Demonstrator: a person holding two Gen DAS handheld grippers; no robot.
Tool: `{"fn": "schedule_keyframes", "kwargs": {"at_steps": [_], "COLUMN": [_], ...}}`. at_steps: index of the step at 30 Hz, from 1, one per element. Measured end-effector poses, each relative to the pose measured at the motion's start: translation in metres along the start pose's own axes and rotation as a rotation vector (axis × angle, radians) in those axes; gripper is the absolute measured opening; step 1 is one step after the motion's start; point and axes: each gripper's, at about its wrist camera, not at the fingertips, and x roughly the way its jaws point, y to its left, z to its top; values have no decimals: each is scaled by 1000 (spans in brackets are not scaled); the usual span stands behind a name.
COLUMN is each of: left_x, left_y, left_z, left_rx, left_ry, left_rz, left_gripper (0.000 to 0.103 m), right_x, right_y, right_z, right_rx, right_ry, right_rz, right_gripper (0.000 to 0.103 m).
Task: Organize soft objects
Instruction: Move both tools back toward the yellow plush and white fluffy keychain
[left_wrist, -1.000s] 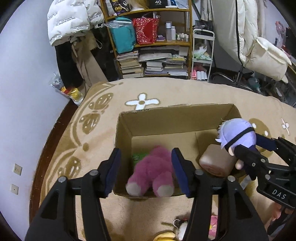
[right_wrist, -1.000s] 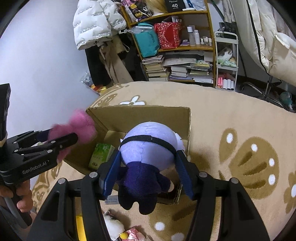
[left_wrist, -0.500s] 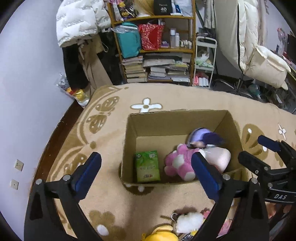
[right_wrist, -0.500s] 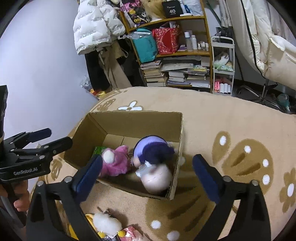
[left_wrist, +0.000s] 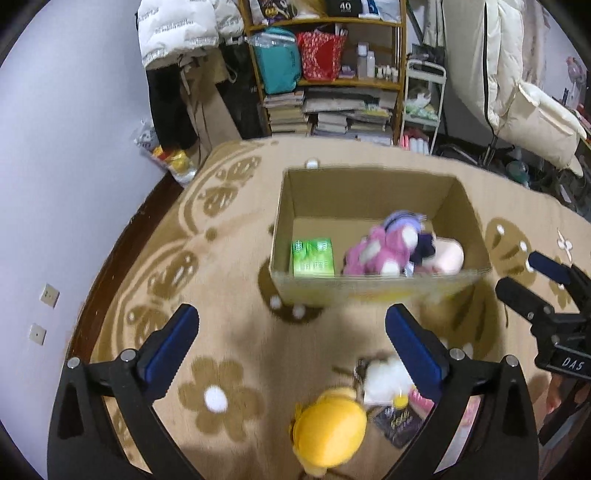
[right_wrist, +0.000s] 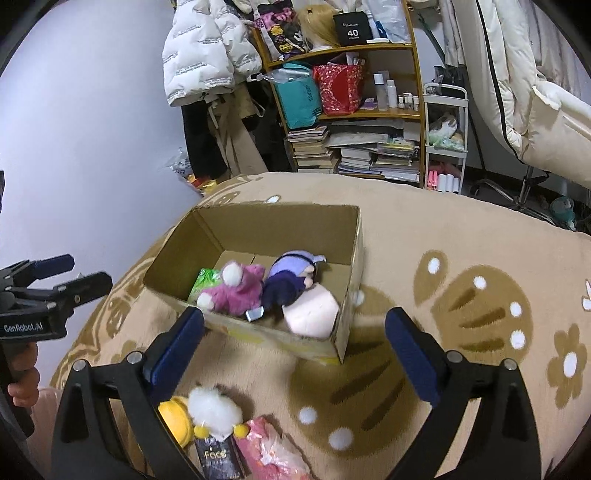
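Both claws stand wide with nothing between their pads: the left claw (left_wrist: 291, 345) has just been opening, and so has the right claw (right_wrist: 293, 338). Nearest, on the patterned rug (right_wrist: 461, 369), lie a yellow plush (left_wrist: 327, 430), a white fluffy toy (right_wrist: 214, 408), a dark packet (right_wrist: 218, 456) and a pink packet (right_wrist: 273, 448), partly hidden by the claw arms and cut off at the frame's lower edge. Beyond them sits the open cardboard box (right_wrist: 349, 258). Inside it lie a green pack (left_wrist: 313, 256), a pink plush (right_wrist: 236, 290), a purple doll (right_wrist: 290, 277) and a pale pink cushion (right_wrist: 312, 310), touching one another. The left view is blurred. Farther back stands a crowded bookshelf (right_wrist: 351, 110).
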Motion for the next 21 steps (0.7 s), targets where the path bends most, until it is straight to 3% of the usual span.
{"fn": "schedule_keyframes", "kwargs": {"at_steps": [8,12,21], "left_x": [10,14,27], "left_y": [-5,-4,1], "left_z": [-39,-54,-75], "left_rx": [-5,-4,-32], "left_ry": [86,123,184], "left_rz": [8,-3,1], "left_gripper": [100,100,100], "right_x": [-12,-17,-18], "right_y": [13,19,25], "right_z": [-25,-37,-53], "right_rx": [-57,-89,-96], "right_ry": [35,28,59], "right_rz": [5,-39,-2], "right_gripper": [103,102,102]}}
